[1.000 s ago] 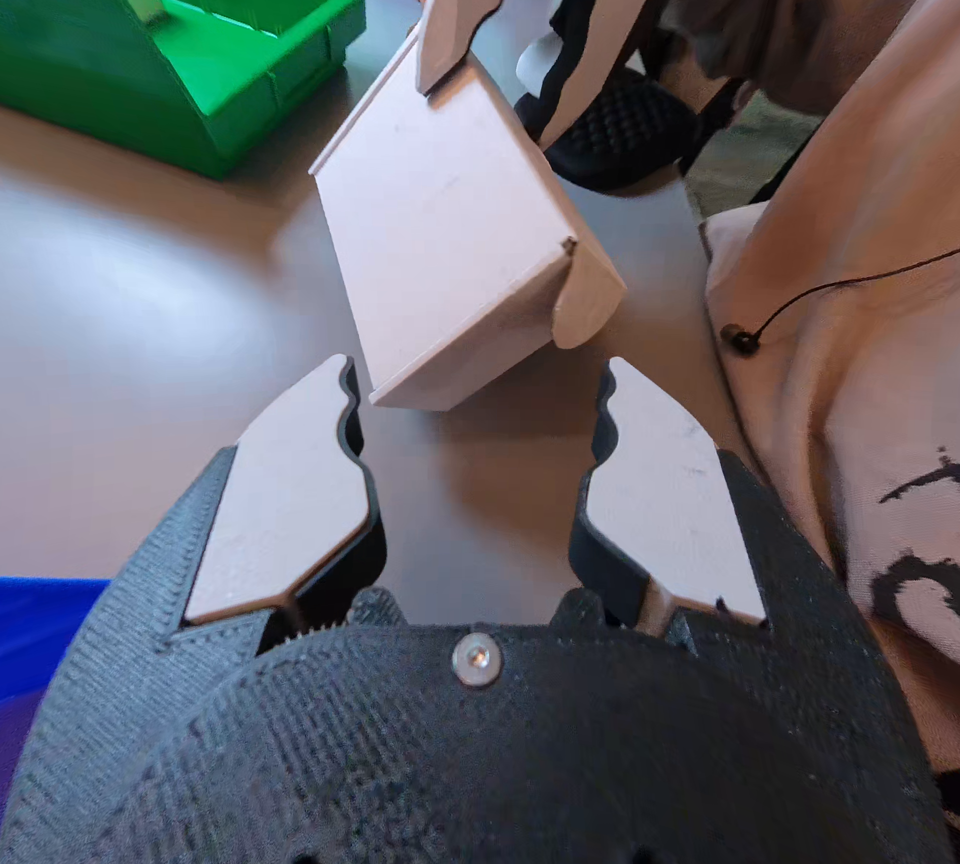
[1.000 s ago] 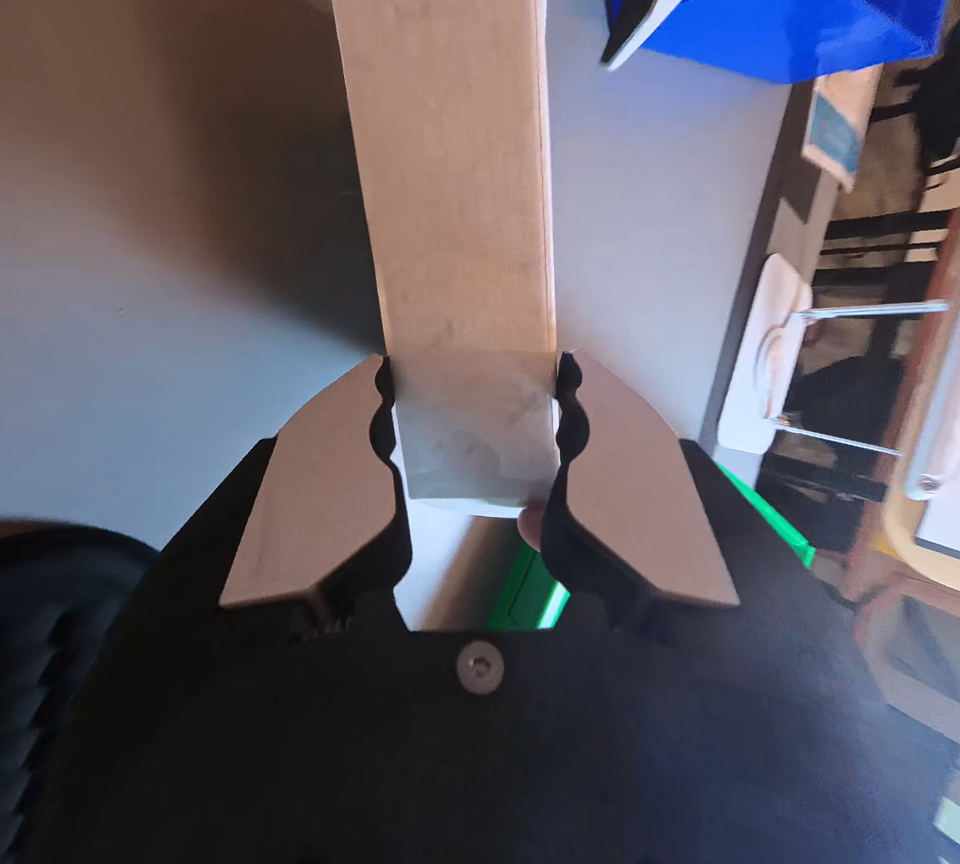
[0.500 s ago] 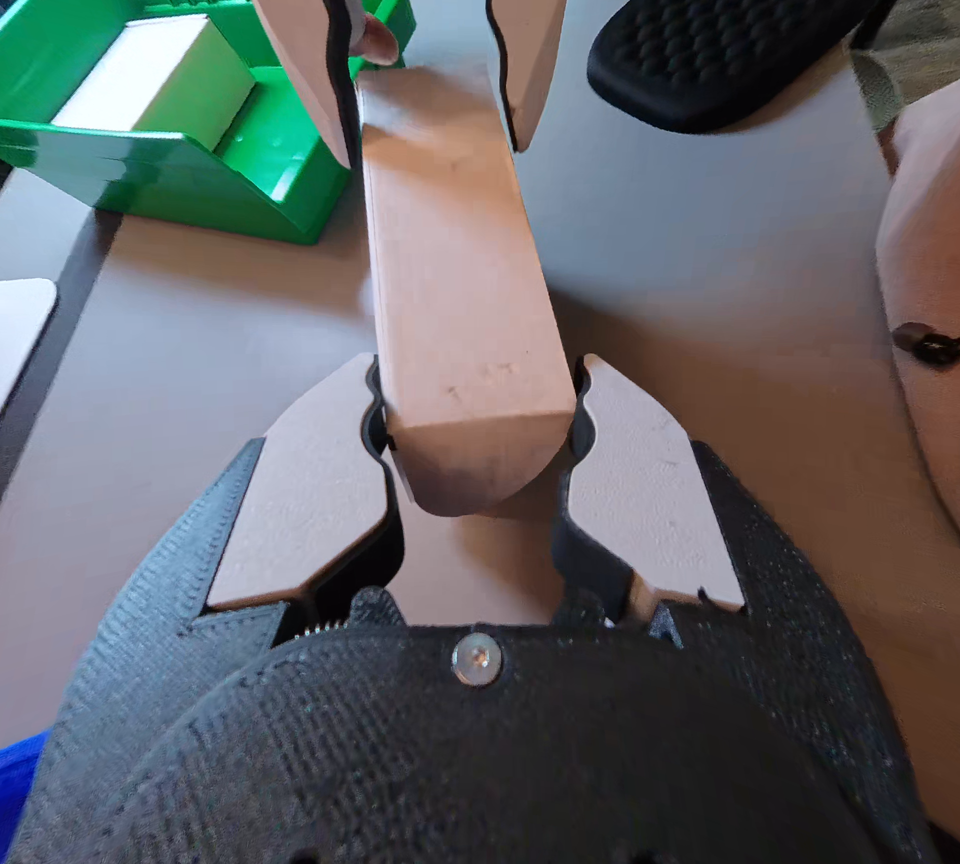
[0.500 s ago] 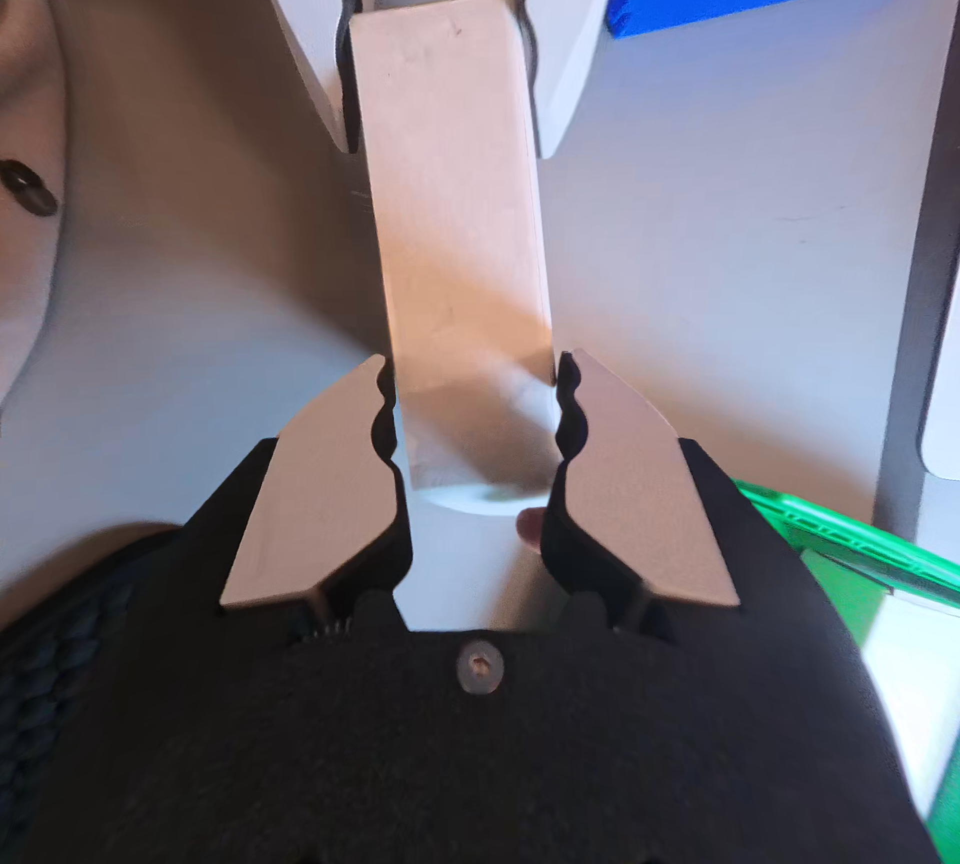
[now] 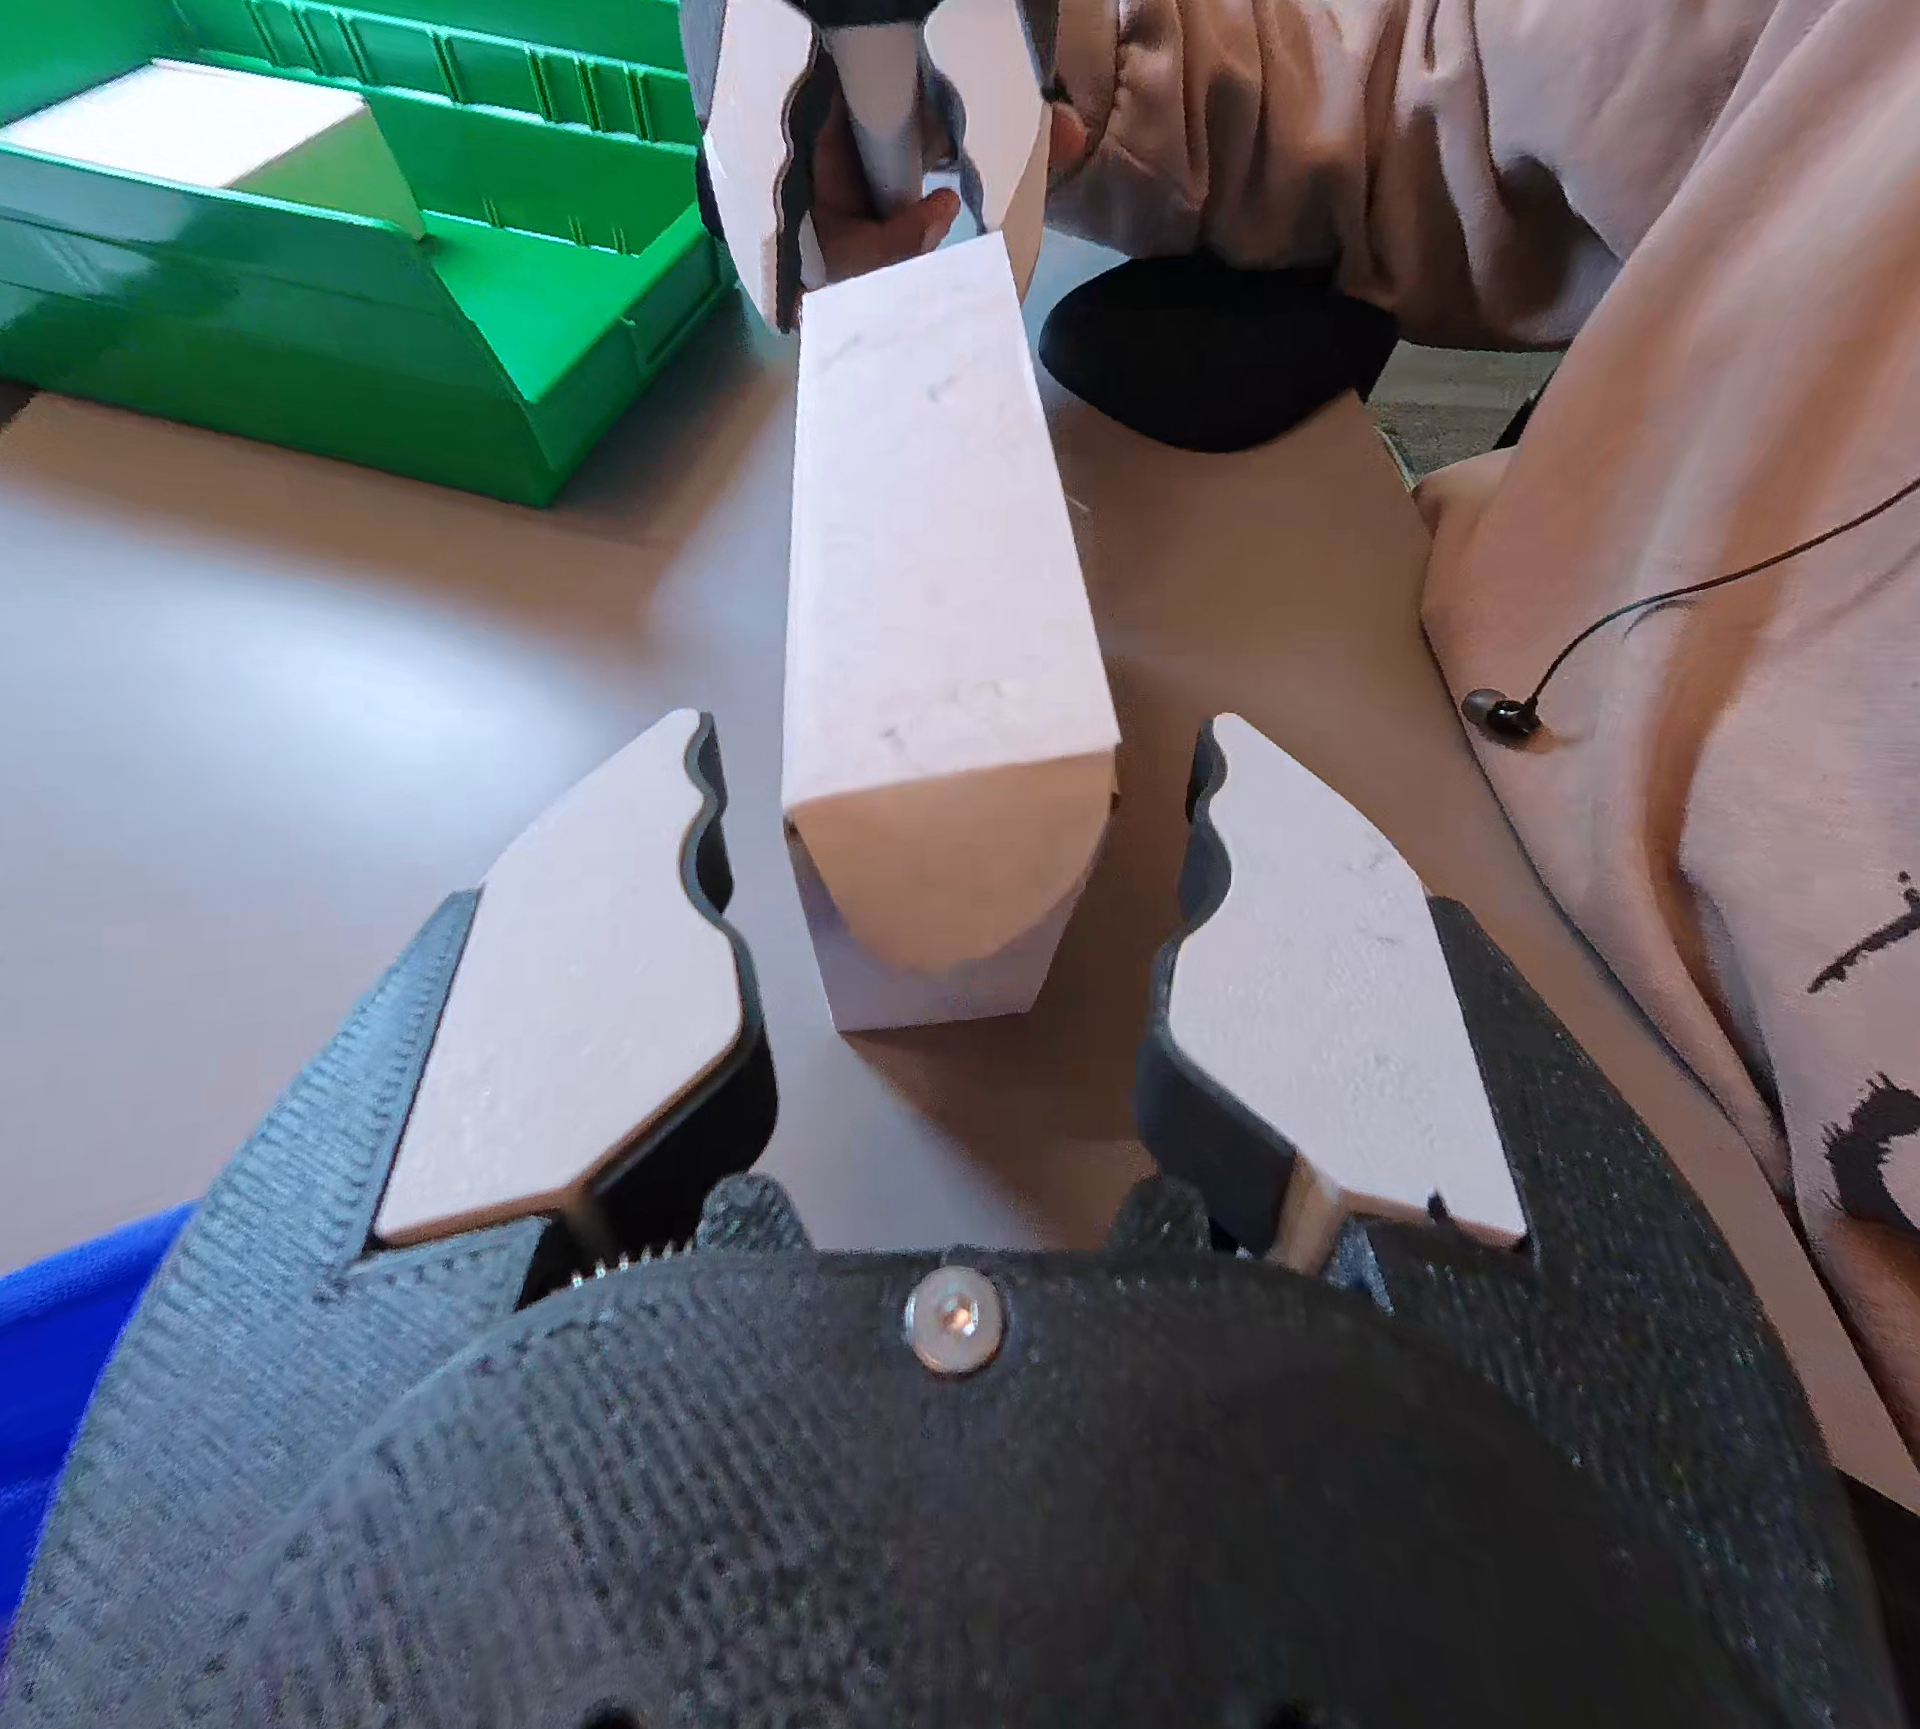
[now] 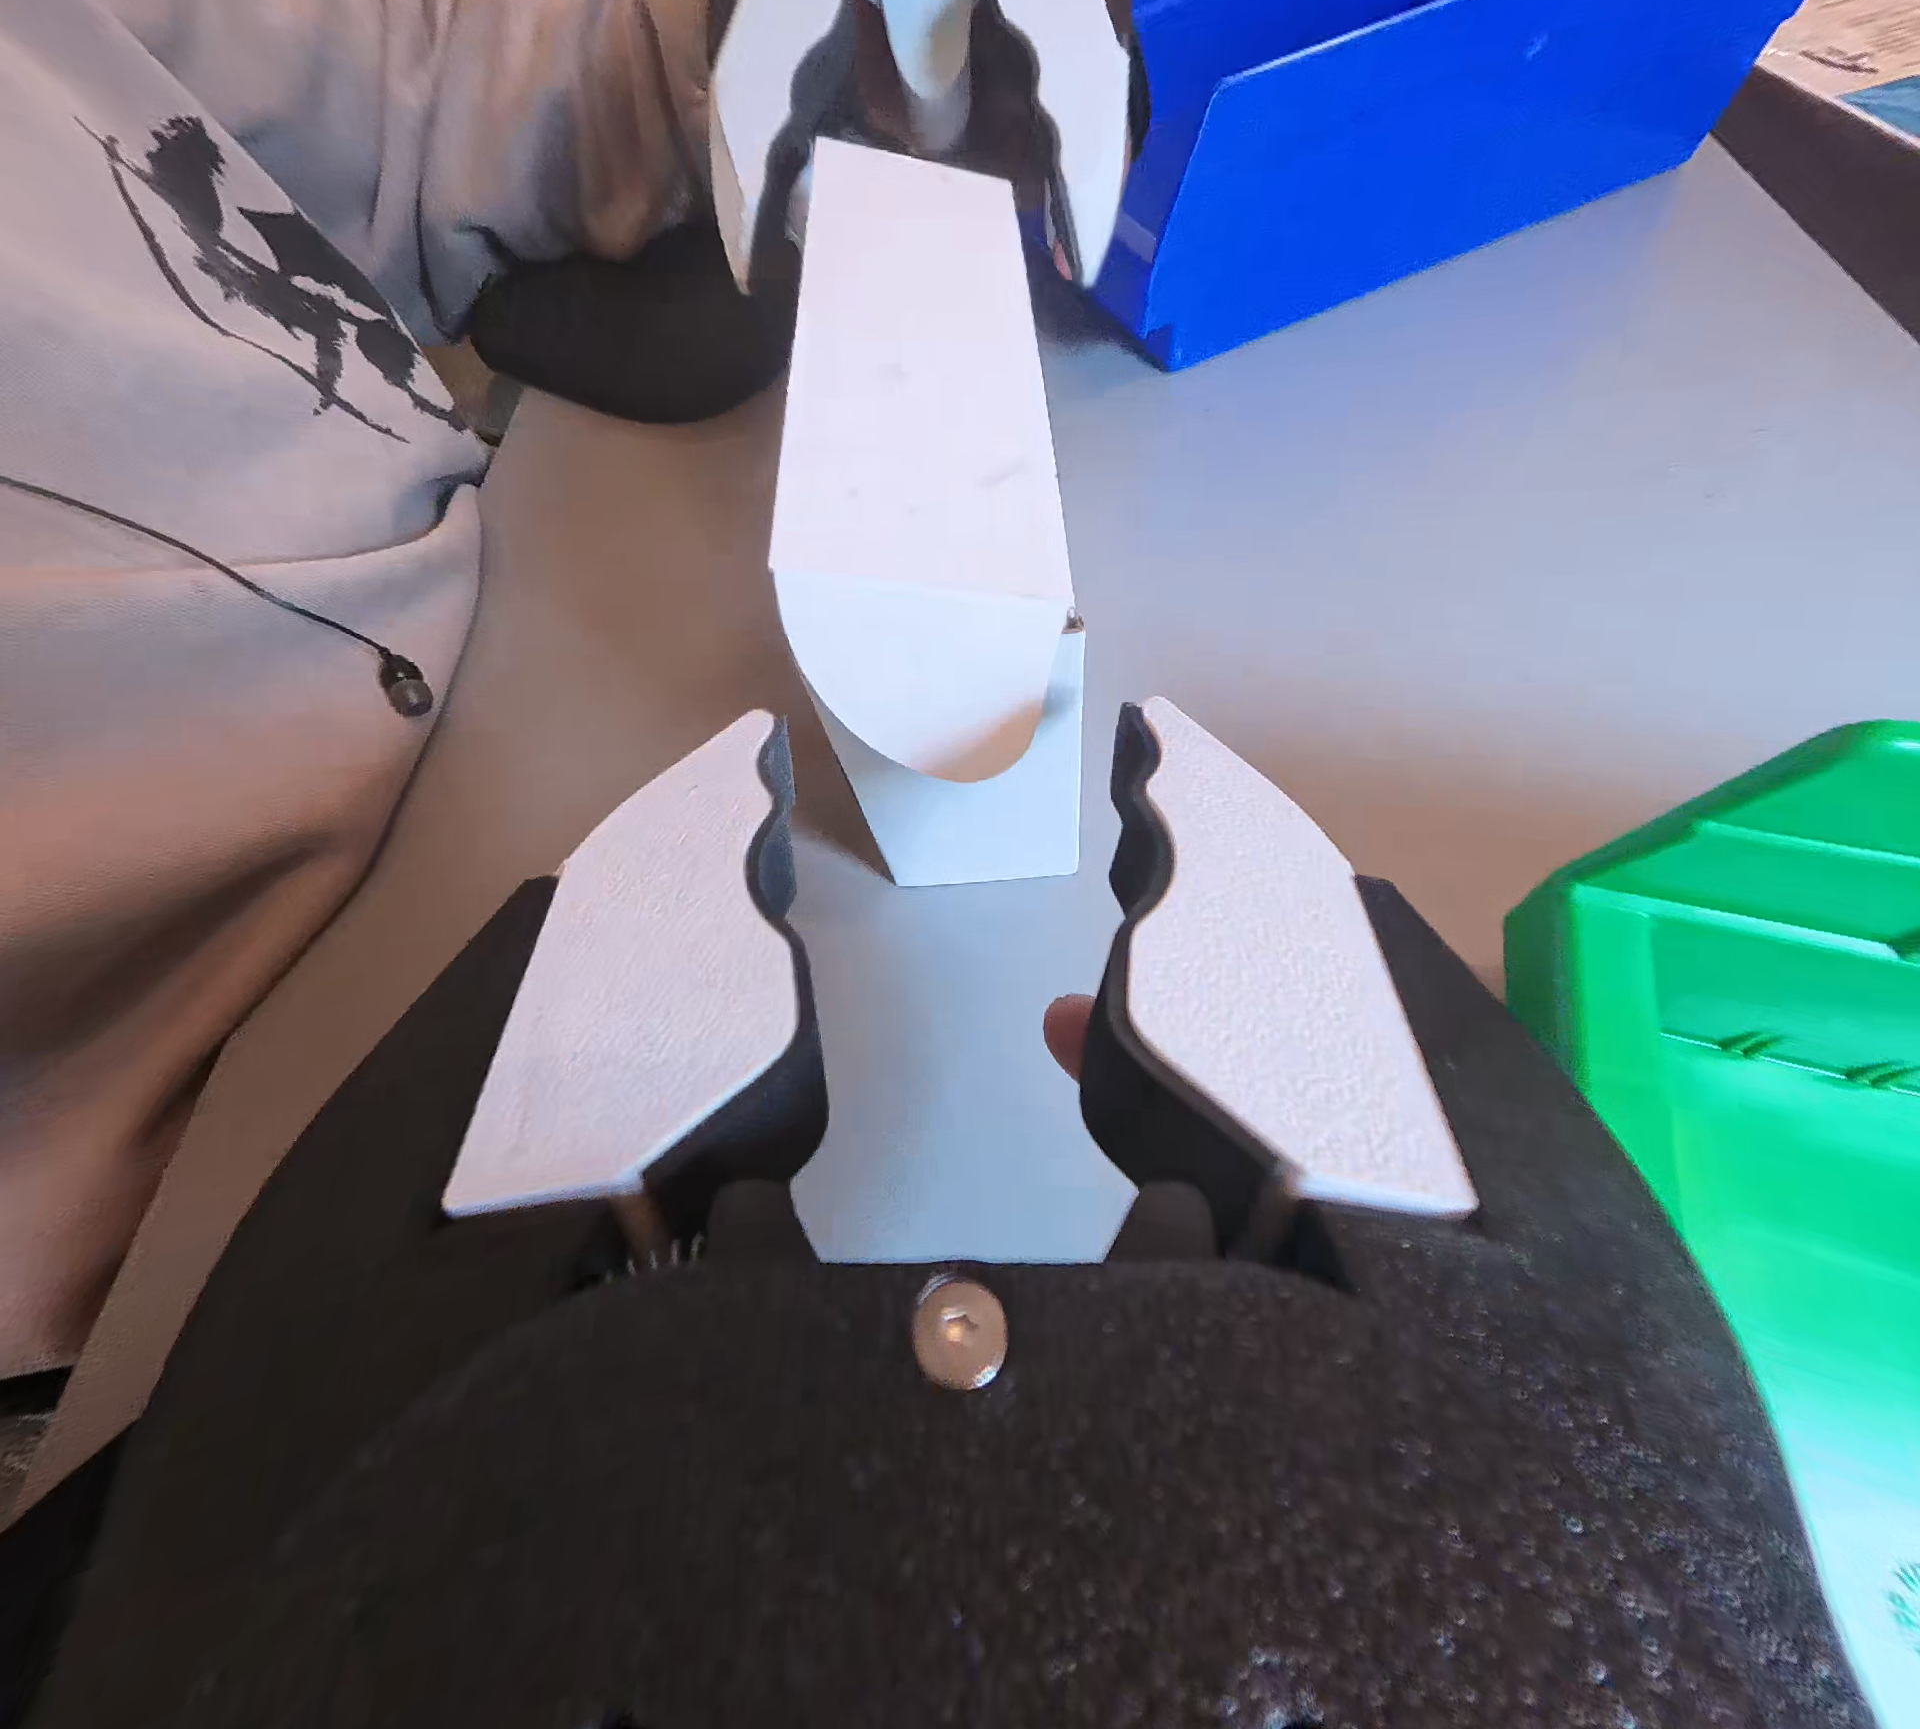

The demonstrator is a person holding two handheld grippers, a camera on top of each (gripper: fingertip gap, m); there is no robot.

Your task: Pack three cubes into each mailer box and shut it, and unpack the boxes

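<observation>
A shut white mailer box (image 5: 925,557) lies lengthwise on the grey table (image 5: 312,744), a rounded tuck flap on each end. My left gripper (image 5: 956,729) is open, its fingers on either side of the box's near end with gaps on both sides. My right gripper (image 5: 883,152) is open at the far end. In the right wrist view the box (image 6: 914,432) lies just ahead of my open right gripper (image 6: 948,718), and my left gripper (image 6: 914,90) stands open at the other end. No cubes show.
A green bin (image 5: 540,308) at the back left holds another white box (image 5: 187,121); it also shows in the right wrist view (image 6: 1766,1004). A blue bin (image 6: 1455,69) stands beyond the box. A black padded armrest (image 5: 1205,360) and the person's beige sleeve (image 5: 1558,173) are on the right. The left gripper's tips are roughly 15 cm from the right gripper's.
Half a second ago both grippers were shut on the box's two ends. Both have opened and drawn back a little. The box now rests on the table.
</observation>
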